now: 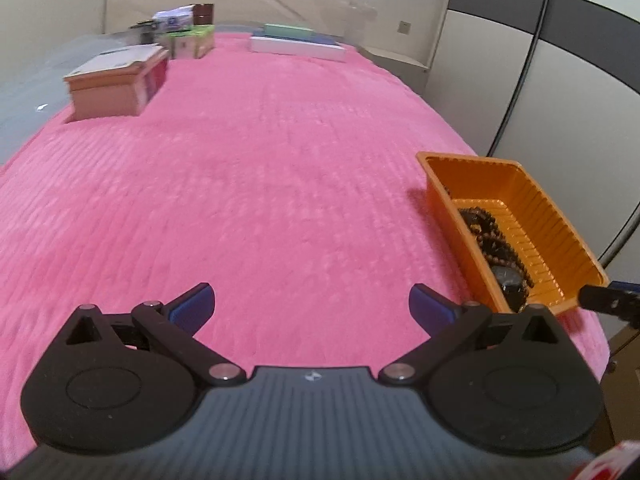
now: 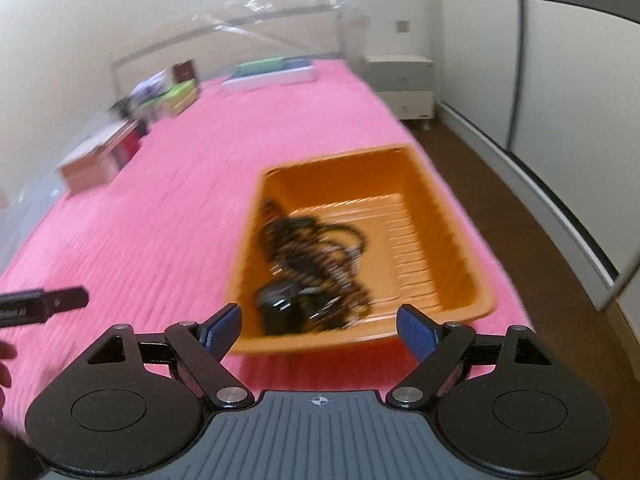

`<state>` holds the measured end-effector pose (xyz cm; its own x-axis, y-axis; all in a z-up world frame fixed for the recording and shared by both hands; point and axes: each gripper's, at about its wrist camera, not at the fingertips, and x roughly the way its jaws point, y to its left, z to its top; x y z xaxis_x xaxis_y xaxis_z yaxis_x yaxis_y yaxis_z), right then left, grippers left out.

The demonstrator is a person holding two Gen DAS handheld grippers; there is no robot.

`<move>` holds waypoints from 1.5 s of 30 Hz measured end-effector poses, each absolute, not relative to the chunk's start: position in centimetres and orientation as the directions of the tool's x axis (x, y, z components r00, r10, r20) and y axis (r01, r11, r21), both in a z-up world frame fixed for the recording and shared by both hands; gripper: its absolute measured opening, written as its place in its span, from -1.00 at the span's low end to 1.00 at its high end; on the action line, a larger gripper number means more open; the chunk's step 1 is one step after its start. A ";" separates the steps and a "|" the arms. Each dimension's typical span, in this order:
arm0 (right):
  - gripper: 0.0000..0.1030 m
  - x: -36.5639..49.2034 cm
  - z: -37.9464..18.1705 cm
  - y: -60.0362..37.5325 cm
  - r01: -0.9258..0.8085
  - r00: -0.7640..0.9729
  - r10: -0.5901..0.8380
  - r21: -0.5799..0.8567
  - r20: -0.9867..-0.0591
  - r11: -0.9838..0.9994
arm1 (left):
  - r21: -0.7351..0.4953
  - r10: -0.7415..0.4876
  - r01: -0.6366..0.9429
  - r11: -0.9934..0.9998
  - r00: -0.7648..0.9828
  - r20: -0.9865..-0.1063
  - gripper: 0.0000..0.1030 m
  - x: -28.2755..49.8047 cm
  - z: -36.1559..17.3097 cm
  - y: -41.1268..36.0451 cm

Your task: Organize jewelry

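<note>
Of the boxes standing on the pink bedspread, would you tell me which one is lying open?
The orange tray near the grippers: it has no lid, and beaded jewelry shows inside. The others look closed.

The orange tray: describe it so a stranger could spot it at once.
Start at the pink bedspread covering the bed. Near its close right-hand edge sits the orange tray, a ribbed plastic tub holding dark beaded strands. The boxes far up the bed are closed and not orange.

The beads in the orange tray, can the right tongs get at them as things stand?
Probably yes. The right tongs stand open and empty just short of the tray, whose top is uncovered. The beads lie loose inside, with only the low near rim between. The picture is blurred, so fine detail is unclear.
</note>
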<state>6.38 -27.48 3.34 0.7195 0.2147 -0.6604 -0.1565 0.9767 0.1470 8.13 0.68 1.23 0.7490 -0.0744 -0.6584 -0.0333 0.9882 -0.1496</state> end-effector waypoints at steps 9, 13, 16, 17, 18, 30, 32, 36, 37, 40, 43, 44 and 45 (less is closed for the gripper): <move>0.64 5.5 0.6 -24.1 -0.148 0.681 0.224 0.169 -0.697 0.975 | -0.126 -0.045 -0.056 0.990 0.728 -0.684 0.99 4.1 0.4 0.5; 0.64 4.5 0.3 -23.6 -0.139 0.675 0.205 0.151 -0.708 0.979 | -0.109 -0.022 -0.077 0.991 0.708 -0.706 0.99 3.5 -0.4 0.6; 0.64 3.6 0.0 -22.7 -0.166 0.667 0.208 0.129 -0.715 0.978 | -0.108 -0.017 -0.085 0.990 0.704 -0.710 0.99 3.0 -0.7 0.5; 0.64 3.3 -0.2 -22.4 -0.174 0.664 0.212 0.127 -0.717 0.977 | -0.113 -0.021 -0.084 0.990 0.702 -0.712 0.99 2.9 -0.8 0.4; 0.64 3.2 -0.4 -22.1 -0.180 0.660 0.213 0.124 -0.720 0.976 | -0.117 -0.025 -0.084 0.990 0.700 -0.714 0.99 2.8 -0.9 0.4; 0.64 3.1 -0.7 -20.8 -0.205 0.643 0.227 0.121 -0.732 0.971 | -0.060 0.005 -0.068 0.996 0.699 -0.715 0.99 2.4 -1.3 -0.3; 0.64 3.2 -0.7 -20.8 -0.204 0.643 0.227 0.122 -0.731 0.971 | -0.060 0.003 -0.066 0.996 0.697 -0.717 0.99 2.4 -1.3 -0.3; 0.64 3.2 -0.6 -20.9 -0.205 0.646 0.228 0.122 -0.728 0.971 | -0.058 0.000 -0.060 0.997 0.698 -0.716 0.99 2.4 -1.2 -0.4; 0.64 3.2 -0.6 -20.9 -0.204 0.647 0.228 0.122 -0.728 0.971 | -0.059 -0.001 -0.059 0.996 0.698 -0.716 0.99 2.4 -1.2 -0.3; 0.64 3.2 -0.5 -20.9 -0.204 0.647 0.228 0.123 -0.727 0.971 | -0.059 -0.004 -0.054 0.997 0.699 -0.715 0.99 2.3 -1.3 -0.3; 0.64 3.2 -0.4 -20.9 -0.204 0.649 0.227 0.121 -0.726 0.971 | -0.058 -0.005 -0.052 0.997 0.700 -0.714 0.99 2.2 -1.2 -0.3; 0.64 3.2 -0.4 -20.9 -0.204 0.649 0.228 0.122 -0.725 0.971 | -0.059 -0.006 -0.052 0.997 0.700 -0.714 0.99 2.2 -1.2 -0.3; 0.64 3.2 -0.4 -20.9 -0.205 0.649 0.229 0.123 -0.726 0.971 | -0.059 -0.006 -0.052 0.997 0.700 -0.714 0.99 2.2 -1.2 -0.4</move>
<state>3.22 -20.88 -0.45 0.6488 0.2289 -0.7257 -0.2045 0.9711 0.1234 2.23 -0.35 -1.21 0.7003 -0.0056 -0.7138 -0.0525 0.9969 -0.0593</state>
